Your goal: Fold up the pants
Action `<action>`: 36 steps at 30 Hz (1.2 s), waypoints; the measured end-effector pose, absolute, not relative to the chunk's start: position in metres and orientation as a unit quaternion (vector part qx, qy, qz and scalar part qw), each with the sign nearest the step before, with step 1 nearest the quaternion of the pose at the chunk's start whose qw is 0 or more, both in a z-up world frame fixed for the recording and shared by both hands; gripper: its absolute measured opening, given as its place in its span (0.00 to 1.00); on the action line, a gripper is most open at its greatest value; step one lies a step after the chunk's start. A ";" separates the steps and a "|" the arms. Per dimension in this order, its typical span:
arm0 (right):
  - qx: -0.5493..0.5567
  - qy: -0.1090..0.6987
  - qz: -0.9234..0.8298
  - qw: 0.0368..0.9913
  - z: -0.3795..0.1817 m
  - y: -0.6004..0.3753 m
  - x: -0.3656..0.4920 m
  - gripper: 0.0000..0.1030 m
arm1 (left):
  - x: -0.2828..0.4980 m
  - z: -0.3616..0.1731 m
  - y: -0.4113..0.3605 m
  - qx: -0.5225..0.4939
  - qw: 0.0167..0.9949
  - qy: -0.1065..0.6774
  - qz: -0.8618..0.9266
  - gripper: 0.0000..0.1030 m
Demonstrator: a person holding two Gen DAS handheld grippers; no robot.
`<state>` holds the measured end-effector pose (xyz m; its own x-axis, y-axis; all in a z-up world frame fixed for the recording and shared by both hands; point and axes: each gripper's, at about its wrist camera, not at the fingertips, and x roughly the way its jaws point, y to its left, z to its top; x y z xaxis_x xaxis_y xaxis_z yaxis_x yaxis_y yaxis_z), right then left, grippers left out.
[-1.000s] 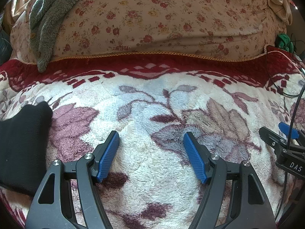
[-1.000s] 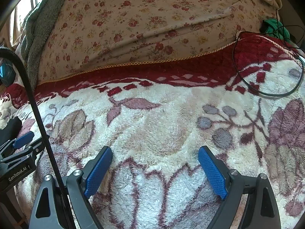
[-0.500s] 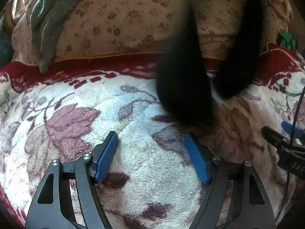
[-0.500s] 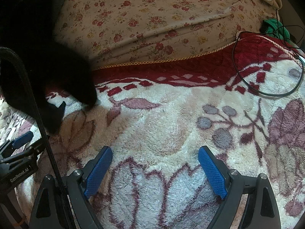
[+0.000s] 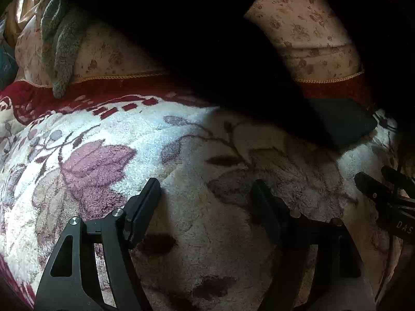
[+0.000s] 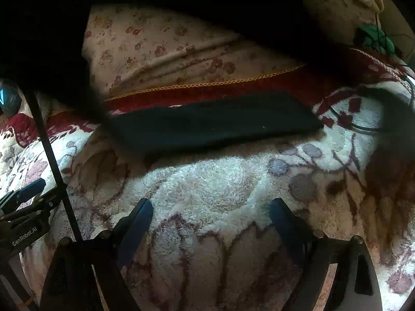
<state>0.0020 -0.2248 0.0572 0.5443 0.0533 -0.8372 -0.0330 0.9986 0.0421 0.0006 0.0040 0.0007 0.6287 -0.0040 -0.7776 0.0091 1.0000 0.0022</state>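
Black pants (image 6: 212, 124) are coming down onto the fleece floral blanket (image 6: 220, 181) ahead of both grippers. One leg lies flat across the blanket's red border in the right wrist view; more dark cloth hangs blurred across the top of both views (image 5: 207, 51). A flat end of a leg (image 5: 342, 127) shows at the right of the left wrist view. My left gripper (image 5: 205, 197) is open and empty over the blanket. My right gripper (image 6: 210, 217) is open and empty, short of the pants.
A floral quilt (image 6: 160, 49) rises behind the blanket. A grey-green fleece (image 5: 59, 51) hangs at back left. A black cable (image 6: 363, 127) loops at the right. The other gripper shows at the edge of each view (image 5: 386, 202) (image 6: 23, 212).
The black pants, earlier lying at the far left, have been flung through the air across both views and now land on the blanket's far side. Both grippers stayed open and nearly still.
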 end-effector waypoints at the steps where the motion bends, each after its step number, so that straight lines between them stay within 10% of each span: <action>1: 0.011 0.477 0.025 0.878 0.057 -0.224 0.002 0.88 | 0.001 0.001 0.004 0.003 0.902 0.431 -0.004 0.71; 36: 0.010 0.478 0.025 0.878 0.059 -0.226 0.002 0.88 | 0.001 0.001 0.006 0.004 0.902 0.431 -0.003 0.71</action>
<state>0.0020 -0.2255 0.0592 0.5427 0.0534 -0.8382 -0.0339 0.9986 0.0417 0.0014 0.0062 0.0008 0.6282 -0.0032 -0.7781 0.0093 1.0000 0.0034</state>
